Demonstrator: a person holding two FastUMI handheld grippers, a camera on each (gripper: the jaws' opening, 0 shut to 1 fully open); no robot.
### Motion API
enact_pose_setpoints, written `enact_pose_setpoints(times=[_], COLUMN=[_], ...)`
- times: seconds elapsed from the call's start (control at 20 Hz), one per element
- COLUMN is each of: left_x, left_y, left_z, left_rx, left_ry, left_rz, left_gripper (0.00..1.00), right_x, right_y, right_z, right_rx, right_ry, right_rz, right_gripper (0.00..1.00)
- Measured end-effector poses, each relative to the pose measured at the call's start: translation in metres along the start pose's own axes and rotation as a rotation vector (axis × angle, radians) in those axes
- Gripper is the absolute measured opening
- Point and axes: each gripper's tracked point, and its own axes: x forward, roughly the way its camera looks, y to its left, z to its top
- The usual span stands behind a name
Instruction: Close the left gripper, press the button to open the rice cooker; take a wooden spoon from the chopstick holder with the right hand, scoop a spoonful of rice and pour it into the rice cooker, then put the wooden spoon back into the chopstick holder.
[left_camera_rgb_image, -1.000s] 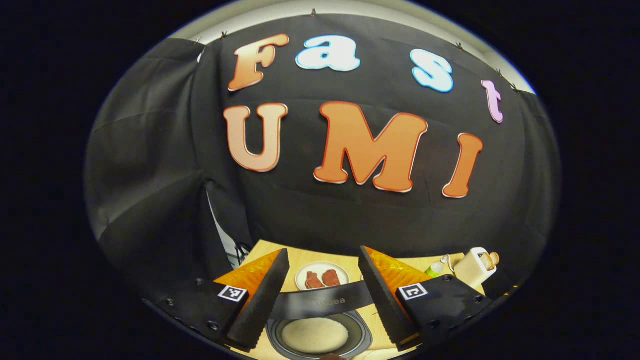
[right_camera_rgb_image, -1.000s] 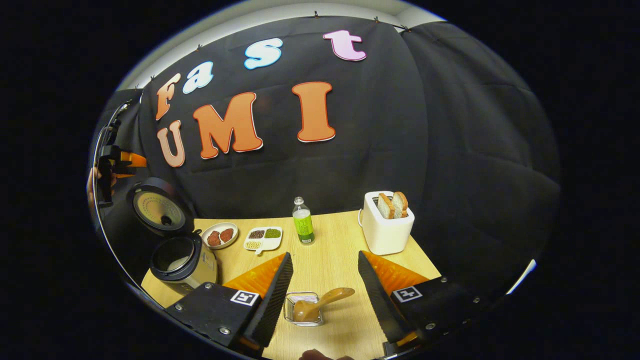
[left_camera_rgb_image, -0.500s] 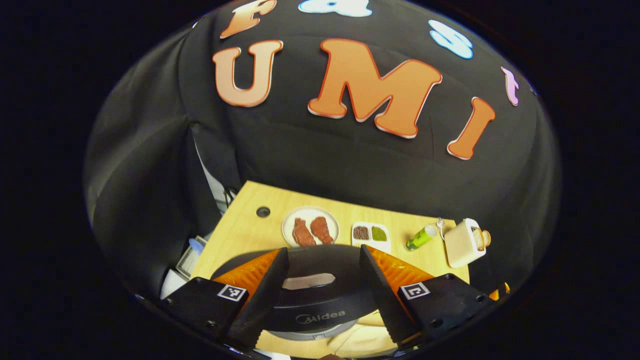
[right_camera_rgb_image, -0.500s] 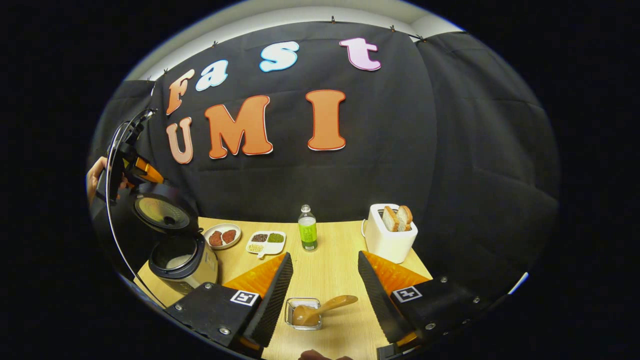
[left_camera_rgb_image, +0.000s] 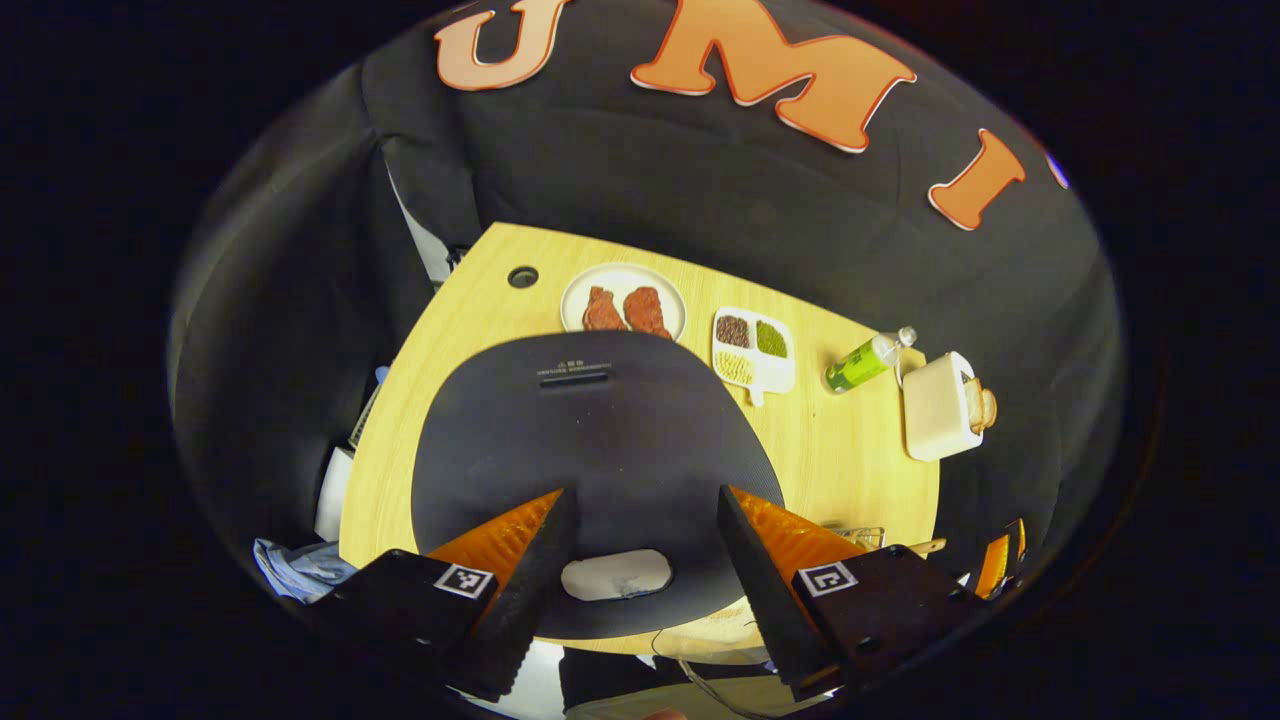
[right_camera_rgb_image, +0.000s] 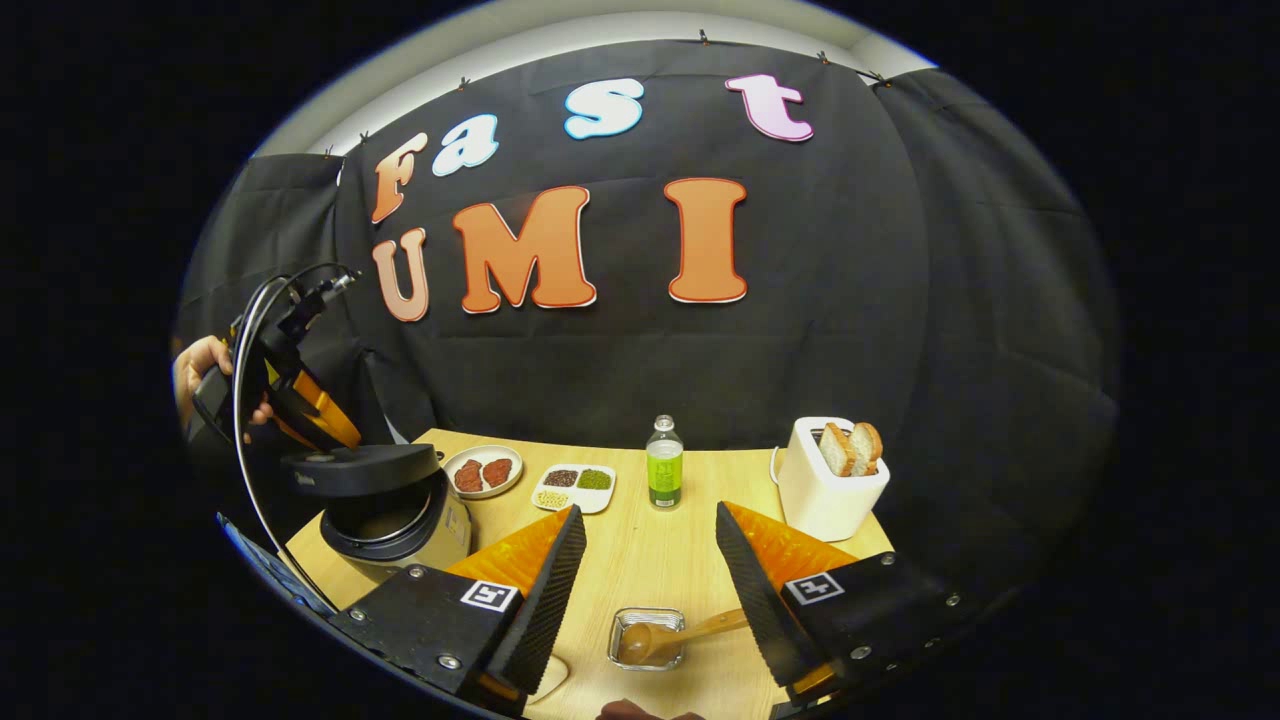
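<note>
The rice cooker (right_camera_rgb_image: 400, 515) stands at the table's left end, its black lid (right_camera_rgb_image: 360, 468) lowered almost flat over the pot. My left gripper (right_camera_rgb_image: 300, 400), held by a hand (right_camera_rgb_image: 195, 365), rests on top of that lid. In the left gripper view I look down on the lid (left_camera_rgb_image: 590, 430), and my left gripper (left_camera_rgb_image: 645, 497) is open just above it, a pale latch button (left_camera_rgb_image: 615, 576) between the fingers. The wooden spoon (right_camera_rgb_image: 690, 632) sits in the small holder (right_camera_rgb_image: 640, 650) on the near table. My right gripper (right_camera_rgb_image: 648, 512) hangs open above it, holding nothing.
Along the back of the table (right_camera_rgb_image: 640, 560) stand a plate of meat (right_camera_rgb_image: 482, 472), a divided dish of grains (right_camera_rgb_image: 572, 485), a green bottle (right_camera_rgb_image: 662, 475) and a white toaster (right_camera_rgb_image: 825, 490) with bread. A cable loops from the left gripper.
The cooker lid has swung from upright down to nearly flat, with my left gripper tilting down after it. My right gripper has drifted a little; the spoon stays in its holder.
</note>
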Motion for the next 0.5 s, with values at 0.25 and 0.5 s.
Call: enact_pose_setpoints(times=[0.25,0.5], left_x=[0.039,0.049], left_y=[0.007,0.008], left_z=[-0.035,-0.036], left_rx=[-0.009,0.045], left_ry=[0.133,0.120], left_rz=[0.051,0.169], left_gripper=[0.92,0.89], right_x=[0.003,0.001], right_y=[0.012,0.025], right_z=[-0.008,-0.015], right_rx=[-0.008,-0.003], right_ry=[0.017,0.037], right_rz=[0.034,0.057], right_gripper=[0.82,0.82])
